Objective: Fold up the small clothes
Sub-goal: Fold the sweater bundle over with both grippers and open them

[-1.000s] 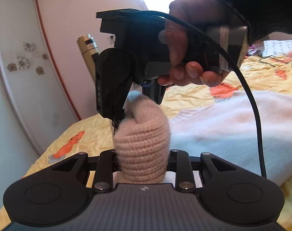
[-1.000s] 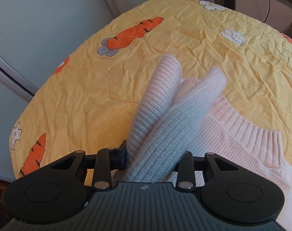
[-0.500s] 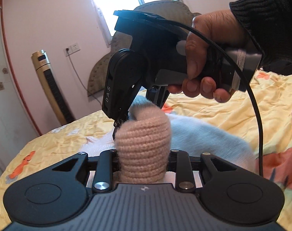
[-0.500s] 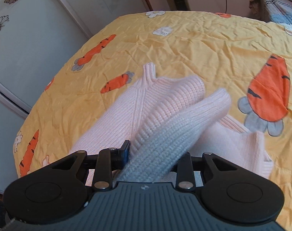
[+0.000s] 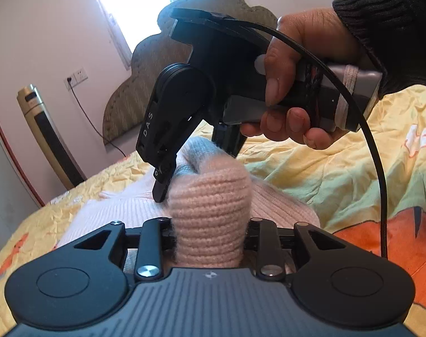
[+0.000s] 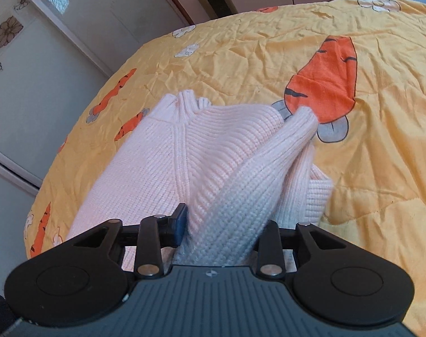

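Observation:
A pale pink knit sweater [image 6: 157, 154] lies on the yellow carrot-print bed cover [image 6: 269, 56], its collar at the far end. My right gripper [image 6: 221, 224] has a raised fold of the sweater between its fingers. Its jaws are opening, and the fold still fills the gap. In the left wrist view the right gripper [image 5: 196, 165] points down over the sweater, held by a hand [image 5: 297, 70] in a dark sleeve. My left gripper [image 5: 210, 224] holds a bunched roll of the sweater [image 5: 210, 196]. Its jaws are opening a little, with the knit packed between them.
A padded headboard [image 5: 145, 84] and a bright window stand beyond the bed. A gold tower fan [image 5: 44, 129] stands by the wall at left. Wardrobe doors [image 6: 44, 56] with flower decals run along the bed's left edge. The right gripper's black cable [image 5: 378, 168] hangs at right.
Both grippers have carried their sweater folds across the bed and a little lower. More of the sweater now lies spread on the cover. The right gripper's jaws stand slightly wider.

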Motion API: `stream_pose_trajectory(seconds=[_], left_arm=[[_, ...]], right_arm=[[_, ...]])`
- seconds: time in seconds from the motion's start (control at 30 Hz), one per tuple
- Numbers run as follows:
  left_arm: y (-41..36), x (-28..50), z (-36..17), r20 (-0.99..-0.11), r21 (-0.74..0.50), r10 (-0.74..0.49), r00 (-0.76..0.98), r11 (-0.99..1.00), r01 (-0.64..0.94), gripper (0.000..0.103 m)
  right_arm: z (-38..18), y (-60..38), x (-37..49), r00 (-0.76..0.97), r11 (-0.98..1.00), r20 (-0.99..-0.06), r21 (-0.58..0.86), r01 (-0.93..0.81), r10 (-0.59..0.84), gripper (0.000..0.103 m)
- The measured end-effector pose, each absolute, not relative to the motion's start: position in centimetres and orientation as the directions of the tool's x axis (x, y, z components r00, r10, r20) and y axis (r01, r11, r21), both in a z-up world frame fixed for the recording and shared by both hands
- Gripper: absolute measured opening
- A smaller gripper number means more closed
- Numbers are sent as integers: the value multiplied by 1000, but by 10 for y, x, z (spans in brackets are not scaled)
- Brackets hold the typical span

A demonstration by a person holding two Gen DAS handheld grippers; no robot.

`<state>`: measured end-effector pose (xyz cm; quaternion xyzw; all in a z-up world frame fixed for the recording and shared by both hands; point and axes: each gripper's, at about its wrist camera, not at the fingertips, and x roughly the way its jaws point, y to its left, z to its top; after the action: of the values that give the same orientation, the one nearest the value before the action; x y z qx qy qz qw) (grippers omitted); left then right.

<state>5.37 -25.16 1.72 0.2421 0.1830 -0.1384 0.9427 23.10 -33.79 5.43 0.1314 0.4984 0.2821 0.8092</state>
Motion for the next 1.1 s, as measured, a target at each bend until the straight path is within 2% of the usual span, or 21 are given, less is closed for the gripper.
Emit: stream_pose_trajectory(seconds=[0.13,0.17,0.23,0.27,0.33,0.43,0.53,0.67,0.7,0.73,0.77,0.8,0.97,1.03,1.1], left_arm=[[-211,28,39,-368,343,-370,853,799,494,57],[-197,18,47,-340,318,-410,846,797,514,69],[-164,-3,63,-252,263,-464,849,812,522,86],[-149,-11,67,-206,247,-465,861,827,505,92],[-129,-18,66,-181,260,-426,886,848,461,93],[-115,-5,49,-271,316,-308,912,866,387,93],[-105,11,33,-351,329,-174,920,897,295,93],[-95,25,26,-428,263,-179,886,913,312,94],[-96,28,24,-448,254,-186,874,911,325,93],[-96,29,25,-473,232,-219,854,904,360,93],[-96,28,25,-473,220,-237,849,901,374,93],[-95,27,26,-465,220,-242,852,900,376,93],[-84,48,18,-523,158,-211,826,928,337,94],[-85,47,17,-516,173,-204,832,926,335,93],[-88,45,16,-508,186,-195,839,926,328,90]], right_arm=[[51,-363,226,344,763,-683,602,-236,644,51],[55,-373,222,368,757,-667,618,-212,648,52],[69,-396,207,460,770,-642,616,-167,614,65],[78,-406,198,517,776,-622,614,-144,588,66],[92,-419,180,589,764,-571,632,-130,572,66],[97,-410,167,548,686,-506,704,-184,667,71],[90,-378,171,479,714,-568,671,-201,669,72],[68,-356,186,429,740,-632,657,-144,645,72],[63,-352,188,429,744,-637,653,-141,640,67],[60,-348,189,432,755,-646,640,-142,629,52],[57,-343,190,439,773,-658,616,-153,611,42],[55,-342,190,446,795,-676,587,-155,587,28],[54,-349,187,443,786,-670,600,-149,596,28],[56,-346,187,441,802,-687,578,-149,578,36],[56,-341,188,441,814,-697,559,-159,565,38]])
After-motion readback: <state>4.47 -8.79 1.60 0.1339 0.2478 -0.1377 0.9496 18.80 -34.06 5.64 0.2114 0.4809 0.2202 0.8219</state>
